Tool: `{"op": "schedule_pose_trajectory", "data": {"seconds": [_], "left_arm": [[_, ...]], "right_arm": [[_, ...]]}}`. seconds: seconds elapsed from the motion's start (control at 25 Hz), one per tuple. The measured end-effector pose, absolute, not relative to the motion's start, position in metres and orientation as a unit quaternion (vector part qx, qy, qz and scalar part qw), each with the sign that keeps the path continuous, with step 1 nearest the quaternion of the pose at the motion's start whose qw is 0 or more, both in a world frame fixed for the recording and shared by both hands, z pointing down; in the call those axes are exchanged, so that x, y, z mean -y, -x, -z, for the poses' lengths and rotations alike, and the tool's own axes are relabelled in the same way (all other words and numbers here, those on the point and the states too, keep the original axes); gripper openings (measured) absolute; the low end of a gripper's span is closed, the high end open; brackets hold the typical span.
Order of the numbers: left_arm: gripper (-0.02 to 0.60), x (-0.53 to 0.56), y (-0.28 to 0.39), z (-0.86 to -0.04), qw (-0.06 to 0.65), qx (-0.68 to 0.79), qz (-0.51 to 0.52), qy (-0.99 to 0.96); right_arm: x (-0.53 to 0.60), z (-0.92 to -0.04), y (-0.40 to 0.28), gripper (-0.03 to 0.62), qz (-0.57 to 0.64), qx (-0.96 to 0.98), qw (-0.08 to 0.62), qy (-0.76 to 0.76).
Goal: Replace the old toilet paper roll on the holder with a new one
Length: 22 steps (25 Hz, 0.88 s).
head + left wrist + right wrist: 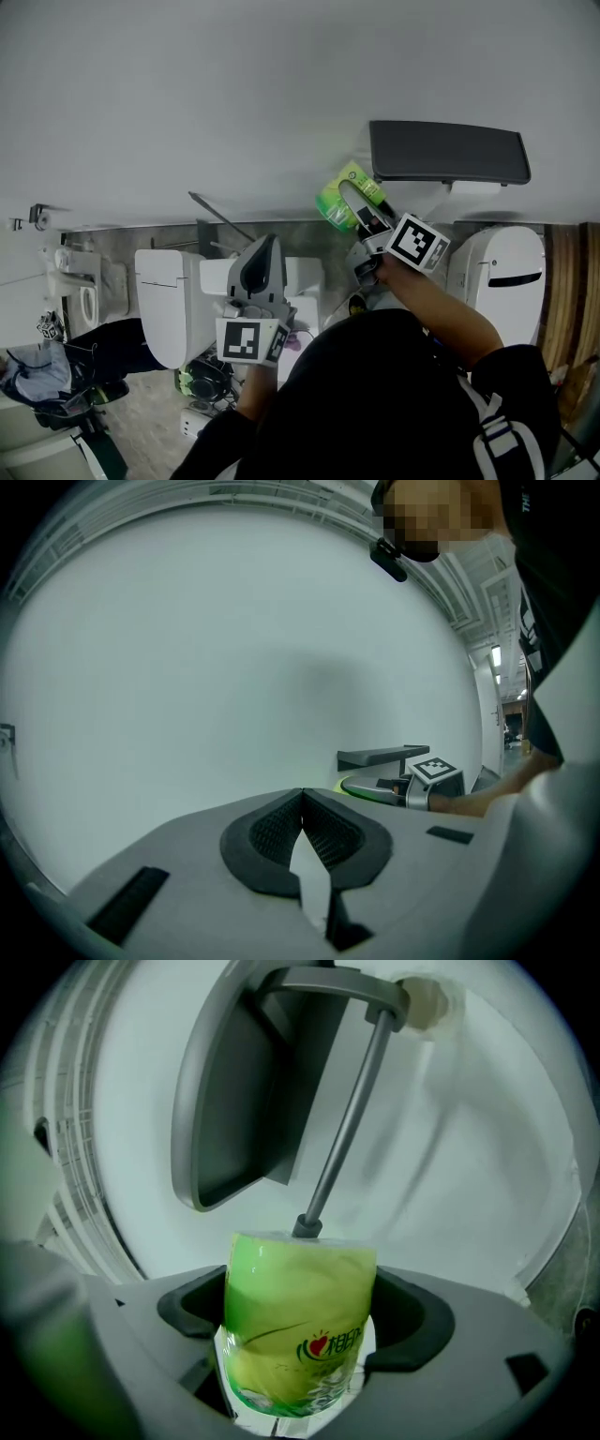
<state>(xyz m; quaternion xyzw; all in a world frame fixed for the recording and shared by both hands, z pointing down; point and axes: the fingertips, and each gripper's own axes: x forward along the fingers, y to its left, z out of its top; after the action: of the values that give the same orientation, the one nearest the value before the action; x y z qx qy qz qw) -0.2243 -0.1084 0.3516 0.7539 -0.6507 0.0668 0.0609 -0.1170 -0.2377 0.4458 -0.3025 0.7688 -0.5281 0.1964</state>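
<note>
A new toilet paper roll in green plastic wrap is held up against the white wall, with my right gripper shut on it. In the right gripper view the roll sits between the jaws, and its top end meets the tip of the holder's metal rod. The holder's dark lid stands raised above the rod; in the head view this lid is just right of the roll. No old roll shows on the rod. My left gripper hangs lower left, shut and empty, facing bare wall.
A white toilet stands at lower left and another white fixture at the right. Small items and a cloth bundle lie on the floor. The person's dark torso fills the bottom of the head view.
</note>
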Motion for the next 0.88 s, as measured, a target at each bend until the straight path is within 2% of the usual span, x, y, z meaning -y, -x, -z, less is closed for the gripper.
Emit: {"op": "schedule_pose_trajectory", "data": {"seconds": [0.2, 0.88], "left_arm": [[0.023, 0.108, 0.224, -0.352, 0.060, 0.646, -0.065, -0.758], [0.023, 0.115, 0.204, -0.347, 0.053, 0.624, -0.066, -0.777]], "right_arm": [[0.242, -0.448, 0.106, 0.446, 0.553, -0.732, 0.231, 0.324], [0.256, -0.440, 0.067, 0.446, 0.554, -0.697, 0.277, 0.361]]}}
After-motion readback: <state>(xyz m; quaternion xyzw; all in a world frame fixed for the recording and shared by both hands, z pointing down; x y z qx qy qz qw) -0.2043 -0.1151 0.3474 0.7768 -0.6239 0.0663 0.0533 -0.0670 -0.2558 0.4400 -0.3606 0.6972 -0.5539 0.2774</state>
